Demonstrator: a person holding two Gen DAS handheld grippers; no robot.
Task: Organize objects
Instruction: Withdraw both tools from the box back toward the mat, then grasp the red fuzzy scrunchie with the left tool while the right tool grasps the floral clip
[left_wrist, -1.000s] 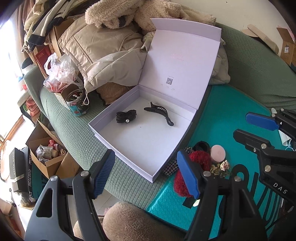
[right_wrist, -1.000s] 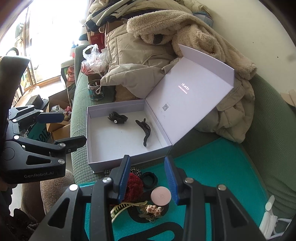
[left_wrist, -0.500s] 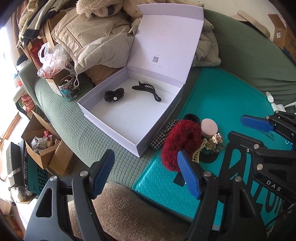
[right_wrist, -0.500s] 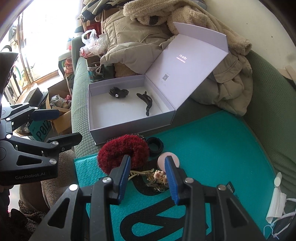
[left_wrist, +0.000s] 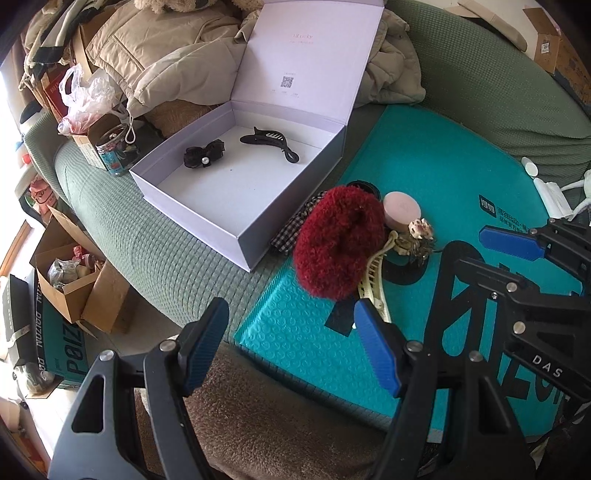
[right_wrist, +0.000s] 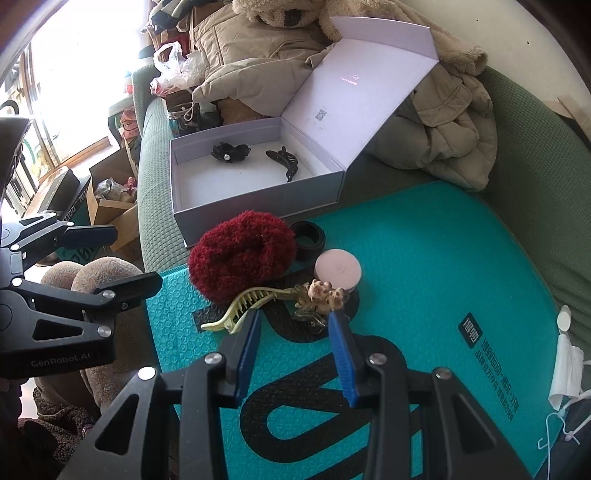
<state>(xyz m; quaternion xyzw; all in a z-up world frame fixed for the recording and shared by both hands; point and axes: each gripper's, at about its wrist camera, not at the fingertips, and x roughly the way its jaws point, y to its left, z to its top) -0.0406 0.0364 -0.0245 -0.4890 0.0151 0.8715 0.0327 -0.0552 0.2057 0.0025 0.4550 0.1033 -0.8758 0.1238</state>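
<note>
Blue-padded right tool (right_wrist: 293, 319): your fingers stand apart and hold nothing, poised just above the cream claw clip (right_wrist: 245, 306) and the flowered clip (right_wrist: 325, 291).
Change: over the last second you have drawn both tools back from the box and lowered the right one toward the pile, so the next pick looks to be starting.
Left tool (left_wrist: 288, 332): wide apart, empty, hanging over the sofa's front edge, well clear of the pile.
Teal mat (right_wrist: 424, 266): it lies on the green sofa (left_wrist: 155, 251) and carries everything unsorted.
Pile: red fluffy scrunchie (right_wrist: 242, 251), black band (right_wrist: 308, 236) behind it, pink round case (right_wrist: 338, 267), and a checked cloth piece (left_wrist: 295, 229) touching the box wall.
Lilac box (left_wrist: 199, 206): lid up, just beyond the pile; a black bow clip (left_wrist: 204, 154) and a black claw clip (left_wrist: 271, 142) lie inside, apart from each other.
Progress: two pieces boxed, about six to go.
Next move: centre your right fingers across the cream clip's spine; its teeth sit against the scrunchie and may snag.
</note>
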